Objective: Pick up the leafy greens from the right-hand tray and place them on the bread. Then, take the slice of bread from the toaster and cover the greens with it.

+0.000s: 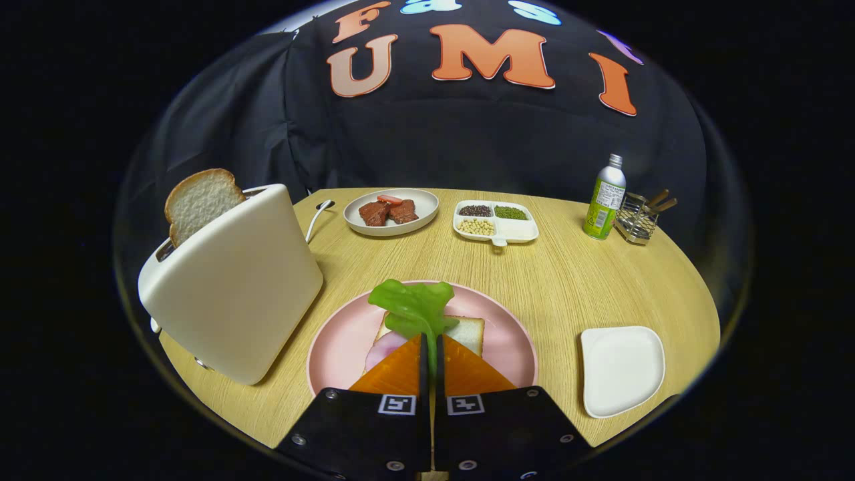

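My gripper (429, 342) is shut on the stem of the leafy greens (414, 306), which stick up just ahead of the fingertips. Below them sits a pink plate (340, 341) with a slice of bread (469, 331) and a pale slice of ham (382, 351) on it, partly hidden by my fingers. A white toaster (234, 294) stands left of the plate, with a slice of bread (199, 199) poking out of its slot. To the right of the plate lies a white tray (621, 369) with nothing on it.
Farther back on the round wooden table (568, 280) are a white plate with reddish meat pieces (391, 211), a divided dish of beans (495, 222), a green bottle (605, 198) and a wire holder (638, 219). The toaster's cord (319, 215) runs behind it.
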